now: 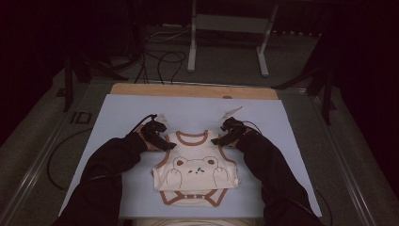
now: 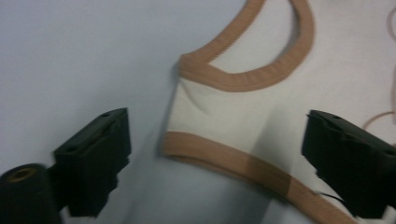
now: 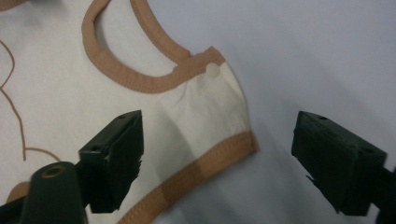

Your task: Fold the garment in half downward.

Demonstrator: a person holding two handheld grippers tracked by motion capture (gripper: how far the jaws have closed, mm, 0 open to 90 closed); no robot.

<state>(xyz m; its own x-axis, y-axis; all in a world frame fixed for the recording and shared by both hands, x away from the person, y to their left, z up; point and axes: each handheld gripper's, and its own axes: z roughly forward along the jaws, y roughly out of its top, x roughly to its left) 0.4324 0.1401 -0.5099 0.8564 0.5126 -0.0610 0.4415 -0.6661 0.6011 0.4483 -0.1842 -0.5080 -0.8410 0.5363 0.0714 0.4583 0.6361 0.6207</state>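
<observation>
Garment: we find a cream baby bodysuit [image 1: 195, 172] with tan trim lying flat on the pale blue mat [image 1: 122, 113], near the person's edge.
Left gripper [image 1: 162, 140]: jaws spread wide over the left shoulder strap [image 2: 219, 116] — gripping nothing.
Right gripper [image 1: 225, 137]: jaws likewise spread, straddling the right shoulder strap [image 3: 205, 112] and its snap [image 3: 213, 70].
Contact: we cannot tell whether either touches the cloth — the high view is dim.

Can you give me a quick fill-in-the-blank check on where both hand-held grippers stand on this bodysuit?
1. The baby bodysuit lies flat on a pale ___ mat.
2. Both the left hand-held gripper and the right hand-held gripper have their jaws ___.
3. Each is poised at a ___ strap of the bodysuit.
4. The animal drawn on its front is a ___.

Missing words: blue; open; shoulder; bear
</observation>
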